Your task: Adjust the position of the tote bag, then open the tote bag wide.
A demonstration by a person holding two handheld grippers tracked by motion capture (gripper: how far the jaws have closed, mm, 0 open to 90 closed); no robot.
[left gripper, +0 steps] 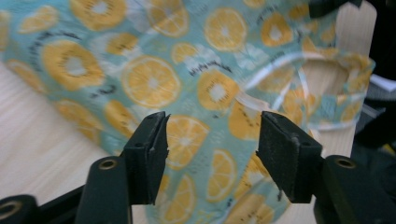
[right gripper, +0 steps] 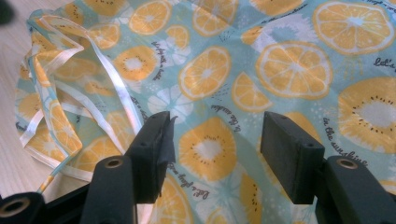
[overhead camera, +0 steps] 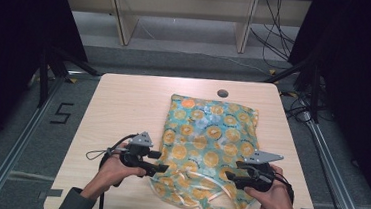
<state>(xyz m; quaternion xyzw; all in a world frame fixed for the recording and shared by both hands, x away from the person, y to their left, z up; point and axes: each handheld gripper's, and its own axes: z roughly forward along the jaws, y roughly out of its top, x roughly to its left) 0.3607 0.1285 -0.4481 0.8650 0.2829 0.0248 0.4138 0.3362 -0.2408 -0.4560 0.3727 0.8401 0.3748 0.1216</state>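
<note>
A teal cloth bag [overhead camera: 208, 141] printed with orange slices lies flat on the wooden table [overhead camera: 123, 109], its white-trimmed opening [overhead camera: 201, 196] crumpled at the near edge. My left gripper [overhead camera: 161, 169] is at the bag's near left edge, jaws open over the fabric. In the left gripper view, the bag [left gripper: 149, 84] lies beyond the left gripper [left gripper: 212, 140] and nothing is pinched. My right gripper [overhead camera: 230, 176] sits over the bag's near right part. In the right gripper view, the right gripper [right gripper: 215, 140] stands open above the print [right gripper: 289, 65], with the trimmed opening [right gripper: 70, 93] to its left.
A round cable hole [overhead camera: 223, 93] is in the table just beyond the bag's far edge. Bare wood lies to the left of the bag. Past the table stand pale wooden shelves [overhead camera: 180, 14], loose cables [overhead camera: 274, 31] and dark frame posts [overhead camera: 43, 73].
</note>
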